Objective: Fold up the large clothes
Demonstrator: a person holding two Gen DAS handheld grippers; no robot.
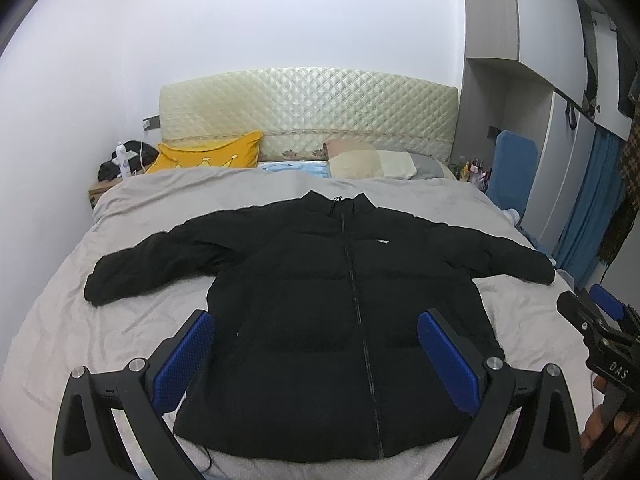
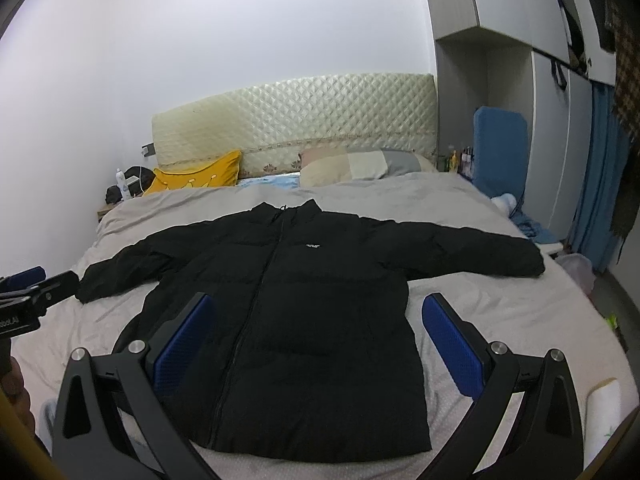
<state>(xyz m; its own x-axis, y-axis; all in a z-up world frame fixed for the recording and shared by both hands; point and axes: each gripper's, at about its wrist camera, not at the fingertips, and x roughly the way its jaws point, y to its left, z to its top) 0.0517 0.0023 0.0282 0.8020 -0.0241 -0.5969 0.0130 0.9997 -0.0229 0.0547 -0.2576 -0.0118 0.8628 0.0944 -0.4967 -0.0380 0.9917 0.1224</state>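
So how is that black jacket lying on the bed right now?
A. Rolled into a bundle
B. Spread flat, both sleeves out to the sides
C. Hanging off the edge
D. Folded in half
B: the jacket lies flat and zipped on the bed, a sleeve stretched out to each side.

A home bedroom — bed (image 1: pixel 120 216), quilted headboard (image 1: pixel 308 112), pillows, wardrobe (image 1: pixel 560 60).

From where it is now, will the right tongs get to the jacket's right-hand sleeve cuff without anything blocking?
Probably yes. The right tongs are open above the black jacket, and the sleeve cuff lies flat on bare grey bedding with nothing on or beside it. The left tongs are off to the other side.
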